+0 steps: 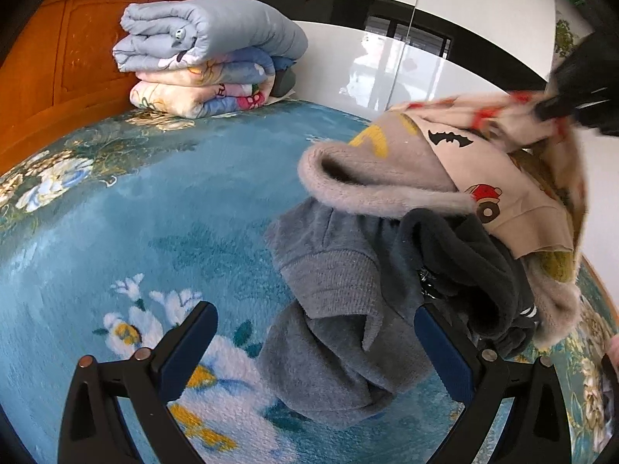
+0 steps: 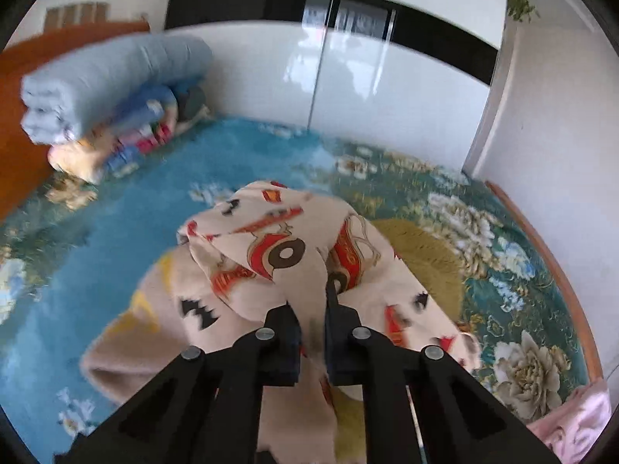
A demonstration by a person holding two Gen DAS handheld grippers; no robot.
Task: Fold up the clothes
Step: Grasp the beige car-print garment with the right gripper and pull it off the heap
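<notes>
Clamped in the right gripper (image 2: 312, 332): a soft cream printed top (image 2: 271, 255), bunched and lifted, running away from the fingers over the heap. Spread wide with nothing between, the left gripper (image 1: 315, 352), above fuzzy grey fleece (image 1: 332, 309) draped toward it on a plush blue floral blanket (image 1: 135, 224).

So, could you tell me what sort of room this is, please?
Most likely a bedroom: a bed covered with a blue floral blanket, a carved wooden headboard, and folded quilts stacked against it.
</notes>
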